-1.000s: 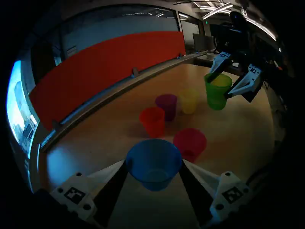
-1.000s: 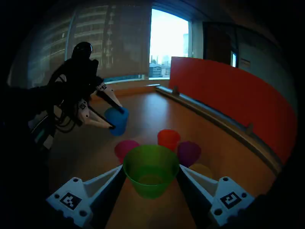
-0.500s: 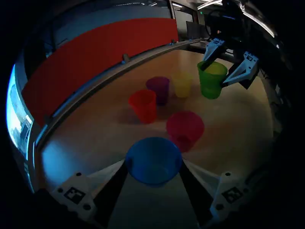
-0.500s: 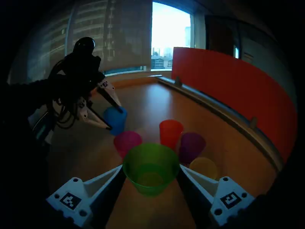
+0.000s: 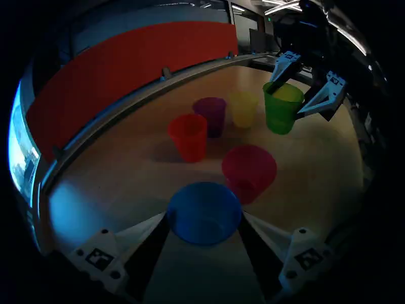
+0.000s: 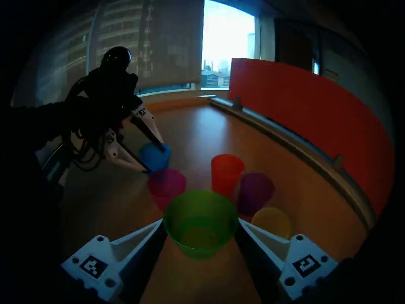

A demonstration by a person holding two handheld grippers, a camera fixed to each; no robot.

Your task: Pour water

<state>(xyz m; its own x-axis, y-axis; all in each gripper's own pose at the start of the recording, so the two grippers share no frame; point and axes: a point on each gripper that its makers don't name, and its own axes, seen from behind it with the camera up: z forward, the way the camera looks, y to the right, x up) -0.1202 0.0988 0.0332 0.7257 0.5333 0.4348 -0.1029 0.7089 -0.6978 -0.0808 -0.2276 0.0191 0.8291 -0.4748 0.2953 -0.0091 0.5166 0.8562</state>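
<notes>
Low over the wooden table (image 5: 324, 172), the blue cup (image 5: 204, 215), clamped between the left gripper's (image 5: 203, 219) fingers, had been brought just beside the pink cup (image 5: 249, 169). The green cup (image 6: 200, 223), clamped likewise by the right gripper (image 6: 200, 228), had been carried nearer the yellow cup (image 6: 271, 222). Neither was seen tipped; pouring was judged imminent.

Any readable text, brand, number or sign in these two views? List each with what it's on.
No readable text anywhere.
Square black-and-white markers on the left gripper and right gripper: patterns, not words.
Blue cup, green cup: plain, no print visible.
Pale panel on the far wall: too blurred to read.
</notes>
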